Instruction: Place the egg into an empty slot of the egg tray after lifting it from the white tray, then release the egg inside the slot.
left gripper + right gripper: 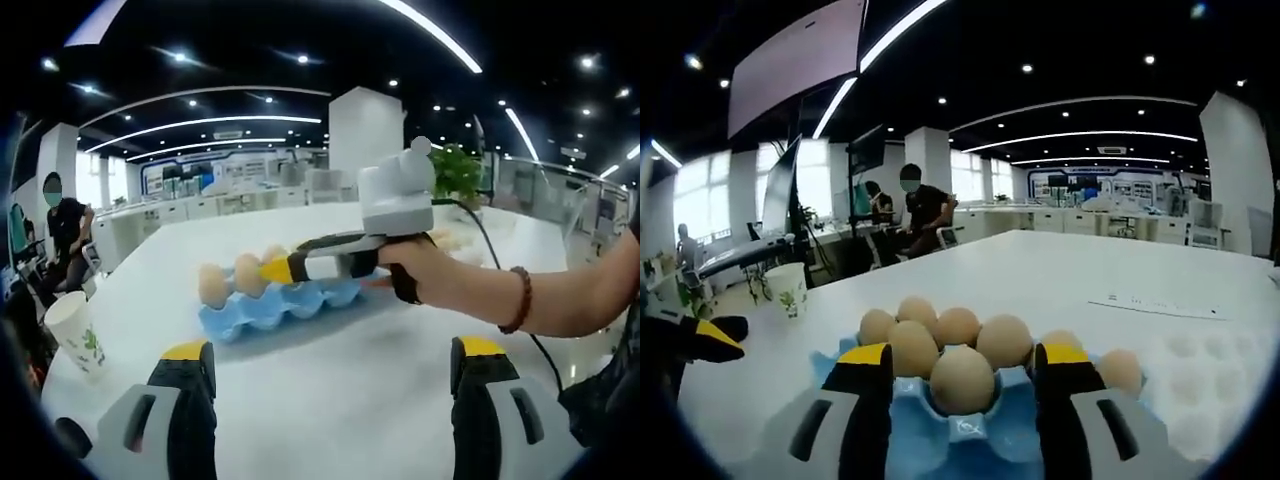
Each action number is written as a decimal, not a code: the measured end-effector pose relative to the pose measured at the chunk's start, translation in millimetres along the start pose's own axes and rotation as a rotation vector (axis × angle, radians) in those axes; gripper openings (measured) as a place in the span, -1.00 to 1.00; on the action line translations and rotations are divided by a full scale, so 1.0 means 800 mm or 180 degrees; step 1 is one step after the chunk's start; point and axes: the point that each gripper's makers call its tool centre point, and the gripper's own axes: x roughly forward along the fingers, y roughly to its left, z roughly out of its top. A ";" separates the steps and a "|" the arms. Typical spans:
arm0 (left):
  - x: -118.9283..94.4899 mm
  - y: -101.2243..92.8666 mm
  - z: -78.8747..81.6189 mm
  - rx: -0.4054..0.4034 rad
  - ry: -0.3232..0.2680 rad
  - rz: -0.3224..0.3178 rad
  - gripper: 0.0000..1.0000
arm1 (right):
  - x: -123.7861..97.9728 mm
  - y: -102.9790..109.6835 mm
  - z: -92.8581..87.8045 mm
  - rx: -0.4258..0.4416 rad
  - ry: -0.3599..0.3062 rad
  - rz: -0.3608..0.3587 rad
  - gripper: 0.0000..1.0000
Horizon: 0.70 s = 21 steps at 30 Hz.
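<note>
Left to right: a paper cup [75, 330] at the table [330, 400] edge, then our left gripper [330, 365], jaws wide apart, holding nothing, idle. Mid-table, the blue egg tray [275, 308], w/ the right gripper [275, 270] over it. Right gripper view: jaws straddle the front egg [961, 380], which sits low in its slot; we can't tell if the pads touch it. White tray [1200, 375] far right. Risk: opening unevenly could nudge neighbouring eggs, or lifting too early could drag the egg out.
</note>
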 end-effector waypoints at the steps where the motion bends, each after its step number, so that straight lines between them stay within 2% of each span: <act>1: 0.000 0.000 0.000 0.0003 -0.0001 -0.0001 1.00 | 0.000 0.000 0.001 -0.0001 -0.0008 0.0003 0.22; 8: 0.000 -0.003 0.000 0.0008 -0.0002 -0.0005 1.00 | -0.008 -0.009 0.006 0.0022 -0.0055 -0.0023 0.32; 13: 0.000 -0.005 0.001 0.0010 -0.0007 -0.0013 1.00 | -0.015 -0.016 0.004 0.0076 -0.0026 -0.0048 0.47; 21: 0.001 -0.011 0.003 0.0034 -0.0010 -0.0031 1.00 | -0.031 -0.031 0.002 0.0048 0.0022 -0.0126 0.56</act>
